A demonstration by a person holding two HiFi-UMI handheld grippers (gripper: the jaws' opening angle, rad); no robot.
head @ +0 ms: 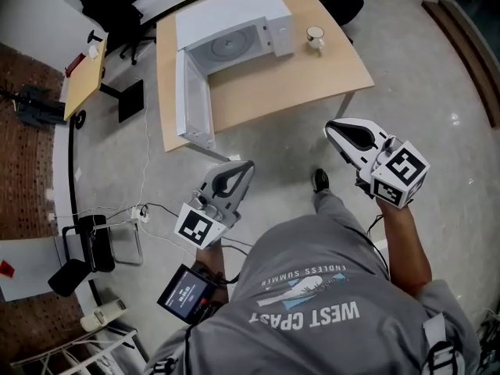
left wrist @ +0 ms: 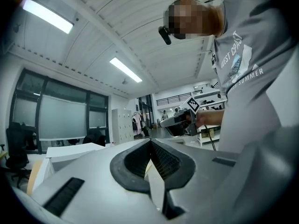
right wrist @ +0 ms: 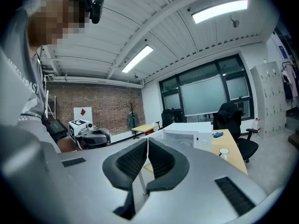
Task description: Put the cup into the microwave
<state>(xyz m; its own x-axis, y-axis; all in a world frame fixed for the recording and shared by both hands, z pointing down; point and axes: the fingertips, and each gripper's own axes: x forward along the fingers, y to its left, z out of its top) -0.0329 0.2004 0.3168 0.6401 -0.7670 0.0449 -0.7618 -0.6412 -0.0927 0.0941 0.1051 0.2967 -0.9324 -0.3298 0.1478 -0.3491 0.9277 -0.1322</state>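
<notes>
Fingers [left wrist: 166, 162] of left gripper [head: 247, 166] and right gripper [head: 331, 128] meet, holding nothing. Microwave [head: 234, 33] stands open, only its turntable [head: 228, 47] inside; cup [head: 315, 37] sits beside it on table [head: 297, 84].

The microwave [head: 234, 33] in the upper middle of the frame is showing white all over, door included. The cup [head: 315, 37] to its right is showing white with a darker rim, on a bench [head: 297, 84] of pale tan wood. The left gripper [head: 248, 165] and right gripper [head: 330, 127] are showing light grey shells, black-padded fingers [head: 228, 181] and black-and-white square markers. The shirt [head: 328, 272] is showing grey with white lettering. The floor [head: 437, 131] is looking speckled grey, and the brick wall [head: 23, 155] at far left red-brown.
</notes>
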